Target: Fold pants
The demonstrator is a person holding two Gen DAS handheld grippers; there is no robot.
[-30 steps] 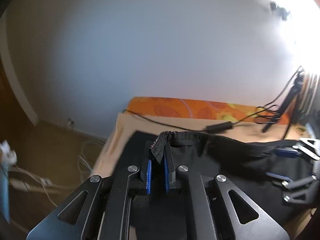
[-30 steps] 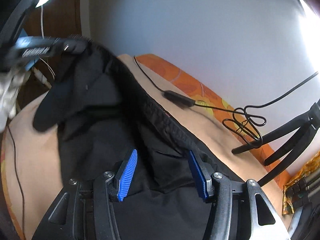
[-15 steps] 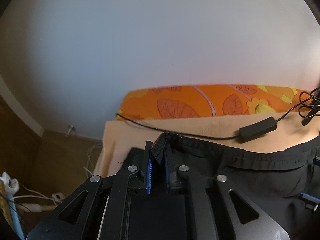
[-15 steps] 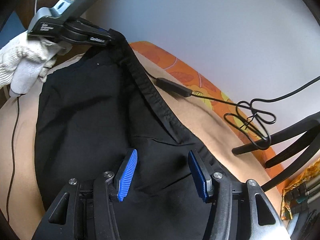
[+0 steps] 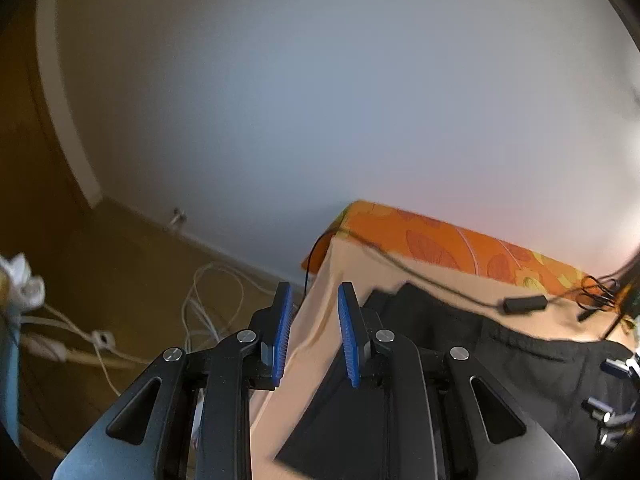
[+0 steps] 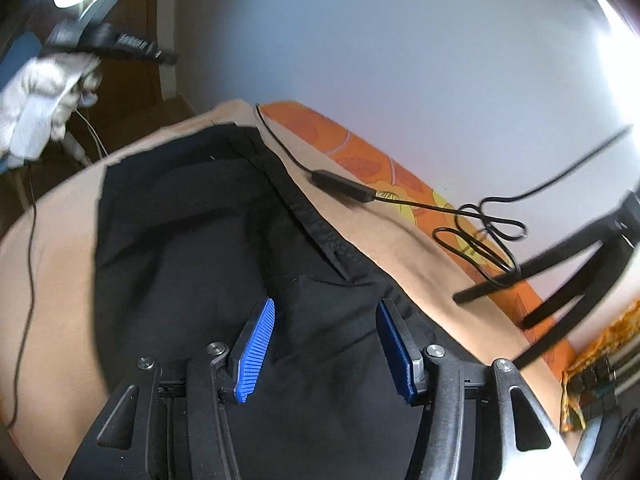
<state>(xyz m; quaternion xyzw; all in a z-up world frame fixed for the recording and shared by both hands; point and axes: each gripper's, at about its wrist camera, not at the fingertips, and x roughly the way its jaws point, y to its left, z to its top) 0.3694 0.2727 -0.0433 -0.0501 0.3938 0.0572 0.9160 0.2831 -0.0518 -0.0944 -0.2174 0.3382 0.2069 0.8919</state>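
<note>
1. Right now my left gripper (image 5: 312, 330) has its jaws opening, a narrow gap between the blue pads, and nothing is caught in that gap.
2. Ahead of those left fingertips I see only the peach sheet (image 5: 316, 320) at the corner of the bed; the black pants (image 5: 500, 364) lie to the right of that gripper, their nearest corner just beside its right finger.
3. My right gripper (image 6: 326, 344) stands with its jaws well apart, roughly half spread, and the pads press on nothing.
4. Below and between the right pads lies the black fabric of the pants, spread flat on the sheet and reaching away from the fingertips toward the far left.
5. Their waistband (image 6: 308, 216) runs diagonally from beyond the right fingertips up to the far corner of the bed.
6. Beyond the waistband a black cable with an inline box (image 6: 344, 186) crosses the sheet beside the orange flowered mattress edge (image 6: 360, 156).
7. Seen from the right wrist, my gloved left hand (image 6: 40, 108) holds its gripper up at far left, clear of the pants.
</note>
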